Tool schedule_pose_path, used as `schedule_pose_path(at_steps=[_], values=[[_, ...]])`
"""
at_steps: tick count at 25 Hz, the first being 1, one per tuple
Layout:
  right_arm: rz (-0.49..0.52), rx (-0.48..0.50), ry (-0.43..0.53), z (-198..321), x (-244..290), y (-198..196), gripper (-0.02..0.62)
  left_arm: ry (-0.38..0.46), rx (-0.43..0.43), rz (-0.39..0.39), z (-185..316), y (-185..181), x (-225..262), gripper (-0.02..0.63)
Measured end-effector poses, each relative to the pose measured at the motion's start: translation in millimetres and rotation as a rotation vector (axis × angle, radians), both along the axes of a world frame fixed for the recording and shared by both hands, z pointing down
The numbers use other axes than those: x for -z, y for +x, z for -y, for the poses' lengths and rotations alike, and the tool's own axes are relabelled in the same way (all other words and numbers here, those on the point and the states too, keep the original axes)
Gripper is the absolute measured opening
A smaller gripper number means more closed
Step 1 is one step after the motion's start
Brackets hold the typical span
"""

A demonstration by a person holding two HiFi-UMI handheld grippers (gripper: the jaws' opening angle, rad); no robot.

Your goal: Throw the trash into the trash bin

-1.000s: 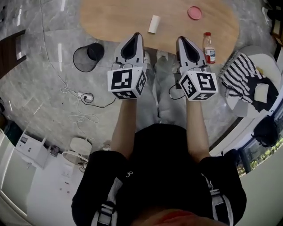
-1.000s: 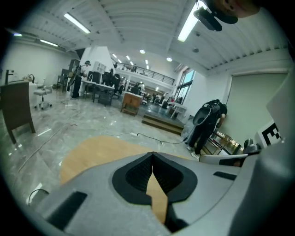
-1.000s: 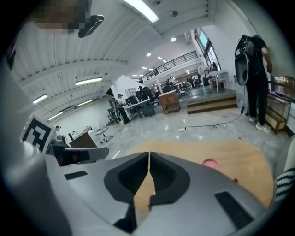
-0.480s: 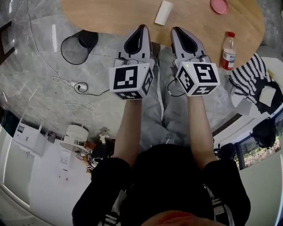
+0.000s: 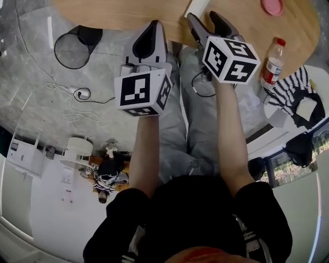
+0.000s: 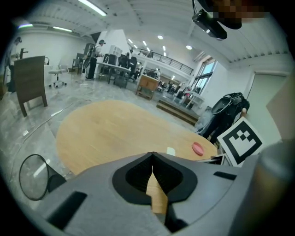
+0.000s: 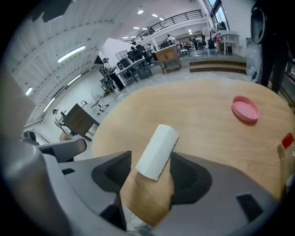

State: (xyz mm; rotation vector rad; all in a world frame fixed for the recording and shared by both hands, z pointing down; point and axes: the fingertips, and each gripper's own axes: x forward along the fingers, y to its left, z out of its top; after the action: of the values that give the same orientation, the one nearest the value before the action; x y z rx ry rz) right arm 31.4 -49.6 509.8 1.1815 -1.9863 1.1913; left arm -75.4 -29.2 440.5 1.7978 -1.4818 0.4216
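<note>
Head view looks down on a grey marble floor [image 5: 41, 102] and, at the top, a rounded wooden table [image 5: 118, 13]. A black mesh trash bin [image 5: 72, 47] stands on the floor by the table's edge, to the left of both grippers and well apart from them. A striped cloth [image 5: 288, 90] lies on a seat at the right.

Both grippers are held out over the near edge of the table. The left gripper [image 5: 154, 24] has its jaws together, tips meeting, with nothing between them. The right gripper [image 5: 202, 18] has just been opening its jaws, and they now stand wide. In the right gripper view a white paper roll [image 7: 156, 151] lies on the tabletop with its near end between those jaws; the pads do not press on it.

A plastic bottle [image 5: 272, 61] with a red cap stands at the table's right edge. A small pink disc [image 5: 272, 6] lies on the table beyond it.
</note>
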Motion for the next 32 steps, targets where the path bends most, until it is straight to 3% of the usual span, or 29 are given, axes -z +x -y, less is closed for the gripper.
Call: schedule_pose_path(at_steps=[8, 22, 26, 32], values=[[-0.082, -0.010, -0.053, 8, -23, -9, 0.229, -0.014, 0.061, -0.009, -4, -25, -9, 0.008], [-0.159, 0.043, -0.034, 9, -18, -30, 0.195, -0.004, 0.190, -0.027, -24, -73, -5, 0.008], [-0.105, 0.083, -0.005, 2, -4, -61, 0.184, -0.002, 0.251, -0.022, -41, -101, -4, 0.008], [0.017, 0.233, 0.023, -17, 24, -140, 0.183, 0.001, 0.389, -0.013, -73, -146, -2, 0.008]])
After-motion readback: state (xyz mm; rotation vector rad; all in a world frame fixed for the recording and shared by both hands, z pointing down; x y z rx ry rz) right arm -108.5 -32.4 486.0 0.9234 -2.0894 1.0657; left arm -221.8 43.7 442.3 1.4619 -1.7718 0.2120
